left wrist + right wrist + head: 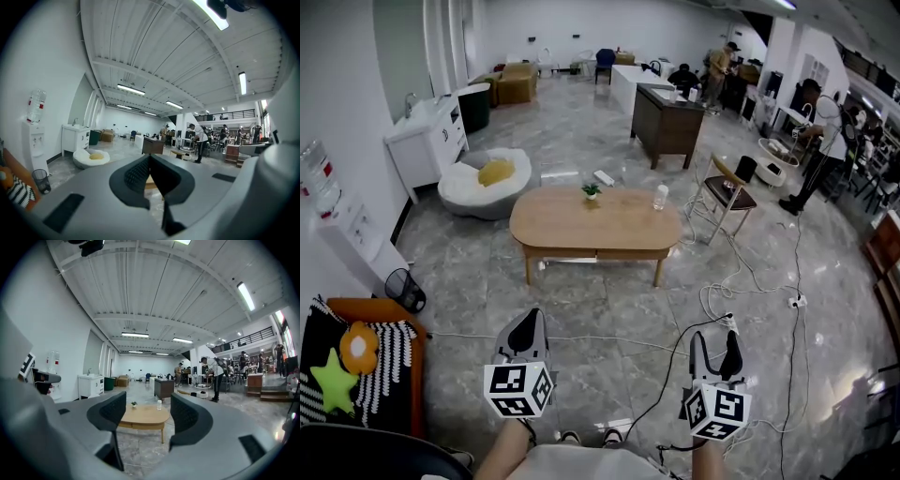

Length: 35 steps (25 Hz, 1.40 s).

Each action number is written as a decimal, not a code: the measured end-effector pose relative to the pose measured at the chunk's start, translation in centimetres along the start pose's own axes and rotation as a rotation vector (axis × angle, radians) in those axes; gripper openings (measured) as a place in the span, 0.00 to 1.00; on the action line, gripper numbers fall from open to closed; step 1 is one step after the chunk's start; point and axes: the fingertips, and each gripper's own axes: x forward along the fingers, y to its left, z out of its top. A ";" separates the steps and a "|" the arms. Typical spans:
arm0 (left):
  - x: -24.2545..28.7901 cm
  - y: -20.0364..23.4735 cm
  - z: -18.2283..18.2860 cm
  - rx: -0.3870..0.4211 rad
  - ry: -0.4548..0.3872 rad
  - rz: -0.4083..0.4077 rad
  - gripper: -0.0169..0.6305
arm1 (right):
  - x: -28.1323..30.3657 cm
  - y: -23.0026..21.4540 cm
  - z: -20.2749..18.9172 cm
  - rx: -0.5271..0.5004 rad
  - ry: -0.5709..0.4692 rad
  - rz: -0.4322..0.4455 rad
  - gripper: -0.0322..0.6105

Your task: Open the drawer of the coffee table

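Left claw: pressed together.
Right claw: spread, empty.
Oval light-wood desk: frame centre, well apart.
Advice: approach its shallow drawer squarely, right claw level.

white beanbag beside sink cabinet; wooden chair near dark desk

Oval light-wood coffee table upright on legs; drawer shut, flush under top.
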 end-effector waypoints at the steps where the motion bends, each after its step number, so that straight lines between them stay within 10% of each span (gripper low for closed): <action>1: 0.0 0.0 0.0 0.002 0.002 0.002 0.01 | 0.0 -0.1 0.0 0.002 -0.001 0.000 0.53; 16: 0.1 -1.2 0.5 0.037 0.004 0.022 0.01 | 1.0 -2.5 0.0 0.032 -0.047 -0.017 0.96; 35: 4.5 -6.5 1.6 0.046 -0.029 0.039 0.01 | 4.8 -9.6 -1.3 0.104 -0.046 -0.016 0.96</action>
